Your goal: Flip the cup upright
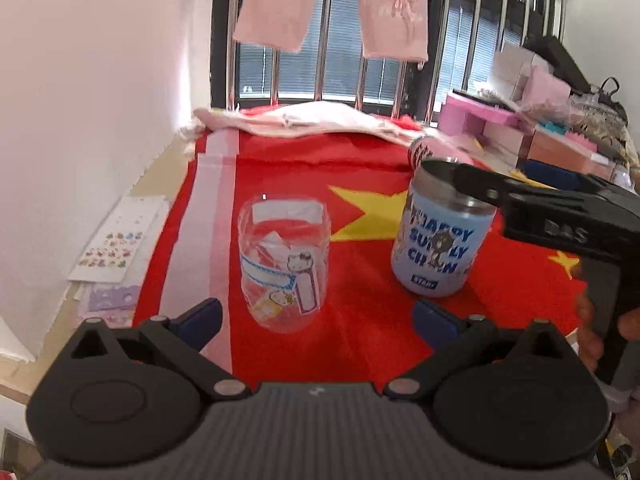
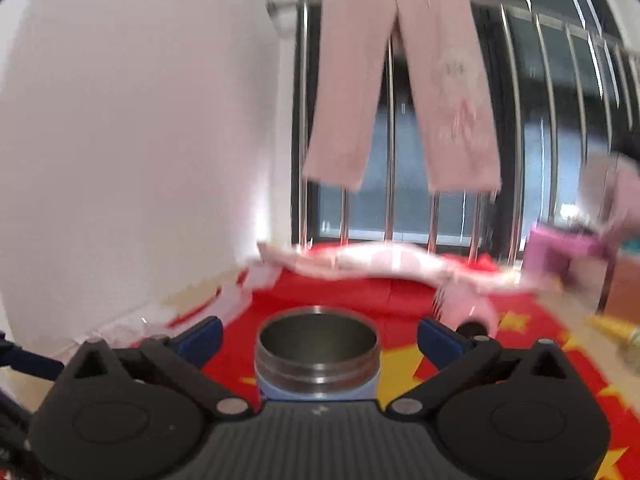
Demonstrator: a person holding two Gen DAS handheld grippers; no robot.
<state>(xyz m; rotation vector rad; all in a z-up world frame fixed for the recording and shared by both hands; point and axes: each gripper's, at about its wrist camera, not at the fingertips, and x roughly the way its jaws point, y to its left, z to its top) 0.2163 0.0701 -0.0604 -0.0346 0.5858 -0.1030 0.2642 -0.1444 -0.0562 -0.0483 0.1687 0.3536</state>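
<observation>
A light blue cup (image 1: 436, 240) with cartoon print and a steel rim stands upright on the red flag cloth (image 1: 360, 320). In the right wrist view the cup (image 2: 316, 364) sits low between the wide-spread blue fingertips, its mouth open upward. My right gripper (image 2: 318, 336) is open, just above and around the cup's rim; it also shows in the left wrist view (image 1: 472, 184) over the cup. A clear glass (image 1: 284, 260) with stickers stands mouth up left of the blue cup. My left gripper (image 1: 316, 316) is open and empty, just in front of the glass.
A pink can (image 1: 424, 150) lies behind the blue cup. Folded pink cloth (image 1: 304, 120) lies at the far edge by the window bars. Pink trousers (image 1: 332, 4) hang above. Boxes and clutter (image 1: 540, 132) stand at the right. Sticker sheets (image 1: 120, 240) lie at the left by the white wall.
</observation>
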